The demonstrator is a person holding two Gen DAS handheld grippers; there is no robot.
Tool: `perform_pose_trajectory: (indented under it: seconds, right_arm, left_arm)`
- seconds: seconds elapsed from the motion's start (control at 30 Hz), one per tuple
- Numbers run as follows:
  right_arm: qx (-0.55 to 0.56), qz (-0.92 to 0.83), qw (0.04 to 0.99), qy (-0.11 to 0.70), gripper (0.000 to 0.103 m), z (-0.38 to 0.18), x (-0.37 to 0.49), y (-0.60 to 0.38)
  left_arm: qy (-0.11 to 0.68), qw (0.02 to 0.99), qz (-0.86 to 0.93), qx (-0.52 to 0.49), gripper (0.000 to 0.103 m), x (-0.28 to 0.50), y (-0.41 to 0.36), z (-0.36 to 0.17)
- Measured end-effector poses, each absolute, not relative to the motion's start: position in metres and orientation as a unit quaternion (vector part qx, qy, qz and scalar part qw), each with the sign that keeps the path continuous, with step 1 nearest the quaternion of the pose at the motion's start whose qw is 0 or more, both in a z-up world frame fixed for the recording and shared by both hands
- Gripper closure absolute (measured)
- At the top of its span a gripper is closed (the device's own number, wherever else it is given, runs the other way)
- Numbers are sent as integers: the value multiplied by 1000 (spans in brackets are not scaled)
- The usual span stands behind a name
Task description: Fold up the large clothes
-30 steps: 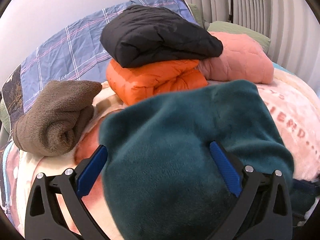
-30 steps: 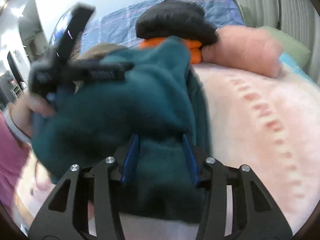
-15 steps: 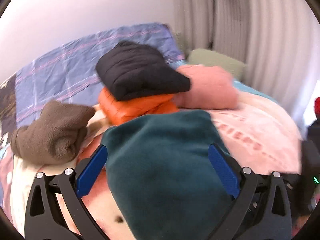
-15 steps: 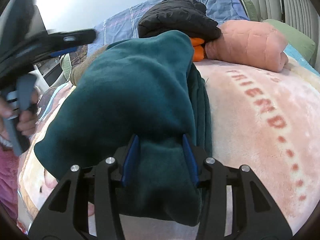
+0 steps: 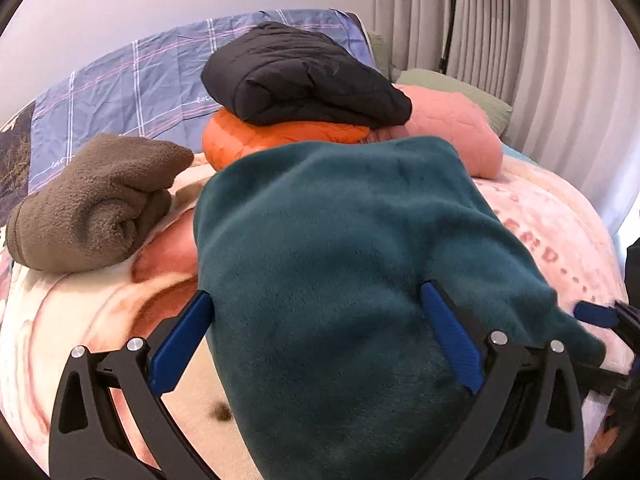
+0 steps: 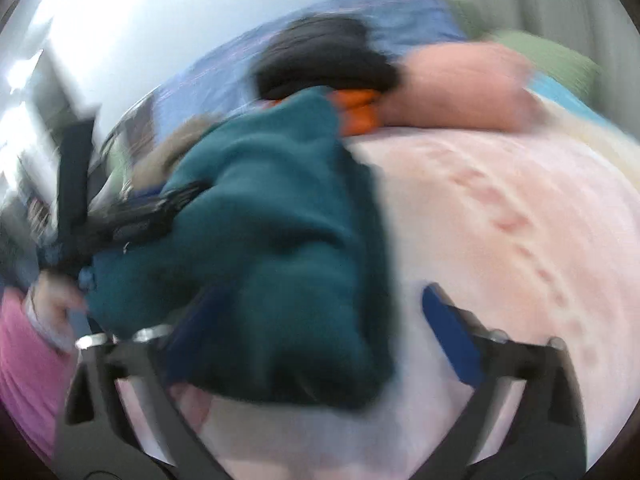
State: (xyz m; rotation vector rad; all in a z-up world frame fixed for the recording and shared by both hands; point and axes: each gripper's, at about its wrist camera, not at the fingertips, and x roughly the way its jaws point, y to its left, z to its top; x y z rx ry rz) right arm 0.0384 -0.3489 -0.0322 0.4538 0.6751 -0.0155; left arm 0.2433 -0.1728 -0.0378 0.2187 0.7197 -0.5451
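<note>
A folded dark teal fleece garment lies on the pink blanket of a bed. My left gripper is open wide, its blue pads on either side of the garment's near end. In the blurred right wrist view the teal garment lies left of centre. My right gripper is open, its left finger against the garment's near end and its right finger over bare blanket. The left gripper shows at the far left of that view; the right fingertip shows at the right edge of the left wrist view.
Behind the teal garment lie a rolled brown fleece, a folded black jacket stacked on an orange jacket, and a pink quilted bundle. A blue plaid sheet, a green pillow and curtains are further back.
My right gripper has opened and let go of the teal garment, and it is moving, blurring its view. My left gripper stays open around the garment's near end.
</note>
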Motion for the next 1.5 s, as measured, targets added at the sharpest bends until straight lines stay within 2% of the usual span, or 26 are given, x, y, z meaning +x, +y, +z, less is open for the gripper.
perform_pose_trajectory:
  seconds: [0.2, 0.57, 1.03, 1.3, 1.5]
  right_arm:
    - [389, 41, 844, 366, 2, -55, -3, -375]
    - [522, 66, 742, 415, 2, -92, 29, -353]
    - [534, -37, 765, 359, 2, -99, 64, -349]
    - [521, -25, 772, 362, 2, -100, 60, -349]
    - [488, -10, 774, 403, 2, -71, 23, -348]
  left_arm:
    - [348, 894, -263, 106, 1, 244, -173, -35]
    - [341, 897, -257, 112, 1, 241, -172, -33]
    - [345, 896, -264, 96, 1, 244, -170, -33]
    - [345, 896, -264, 95, 1, 244, -170, -33]
    - [344, 896, -264, 95, 1, 244, -171, -32]
